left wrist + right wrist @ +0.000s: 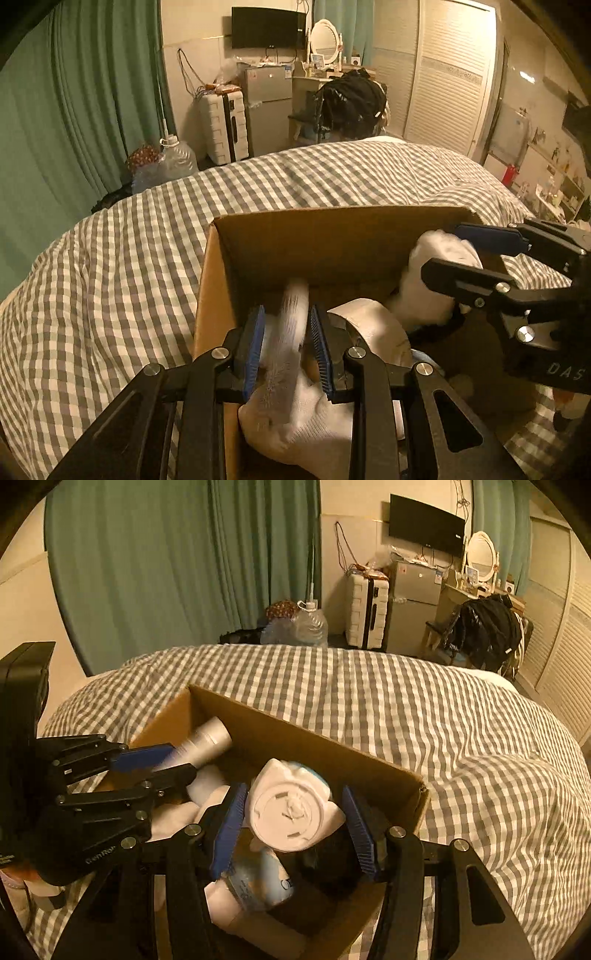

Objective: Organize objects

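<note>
An open cardboard box (332, 236) sits on the checked bed; it also shows in the right wrist view (314, 738). My left gripper (286, 354) is over the box's left side, shut on a silver-white tube (291, 317), which also shows in the right wrist view (207, 740). My right gripper (295, 830) is over the box's right side, its jaws around a white bottle (291, 812) without clearly pressing it. In the left wrist view the right gripper (454, 254) shows beside that white bottle (432, 280). Several white bottles and a white sock (314, 424) lie inside.
The grey-white checked duvet (443, 720) covers the bed around the box. Beyond the bed are green curtains (166, 572), a water jug (310, 626), a white suitcase (365, 609), a small fridge (413, 605), and a chair with dark clothes (484, 627).
</note>
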Demonstrator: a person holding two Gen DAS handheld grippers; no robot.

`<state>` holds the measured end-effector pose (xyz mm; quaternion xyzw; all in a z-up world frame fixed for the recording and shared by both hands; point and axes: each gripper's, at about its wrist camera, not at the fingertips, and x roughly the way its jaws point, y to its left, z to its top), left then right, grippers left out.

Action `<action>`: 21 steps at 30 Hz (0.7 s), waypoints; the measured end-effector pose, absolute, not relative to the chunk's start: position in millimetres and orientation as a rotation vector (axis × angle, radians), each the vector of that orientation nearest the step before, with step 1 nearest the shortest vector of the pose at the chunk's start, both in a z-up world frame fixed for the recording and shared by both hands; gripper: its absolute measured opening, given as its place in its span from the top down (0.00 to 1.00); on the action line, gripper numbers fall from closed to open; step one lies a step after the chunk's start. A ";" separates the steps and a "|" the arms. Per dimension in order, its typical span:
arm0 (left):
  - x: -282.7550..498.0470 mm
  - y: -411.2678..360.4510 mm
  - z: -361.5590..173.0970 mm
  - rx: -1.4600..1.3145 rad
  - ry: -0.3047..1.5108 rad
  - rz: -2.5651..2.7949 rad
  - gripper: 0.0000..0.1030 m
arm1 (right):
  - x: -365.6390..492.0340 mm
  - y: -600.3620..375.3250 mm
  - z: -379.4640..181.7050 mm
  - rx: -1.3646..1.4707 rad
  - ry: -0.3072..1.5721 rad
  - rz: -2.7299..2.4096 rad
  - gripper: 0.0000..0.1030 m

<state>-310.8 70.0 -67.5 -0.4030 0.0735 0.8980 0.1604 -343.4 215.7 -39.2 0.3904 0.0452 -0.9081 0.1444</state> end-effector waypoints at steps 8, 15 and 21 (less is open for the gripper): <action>-299.2 62.7 -47.3 -1.119 0.134 2.612 0.27 | -333.4 221.5 -28.6 1.080 0.047 -2.667 0.33; -269.8 59.7 15.2 -1.029 0.144 2.690 0.22 | -304.5 225.4 23.6 0.980 0.026 -2.788 0.19; -223.7 56.8 93.8 -0.867 0.117 2.780 0.19 | -256.3 228.5 90.8 0.833 0.026 -2.870 0.14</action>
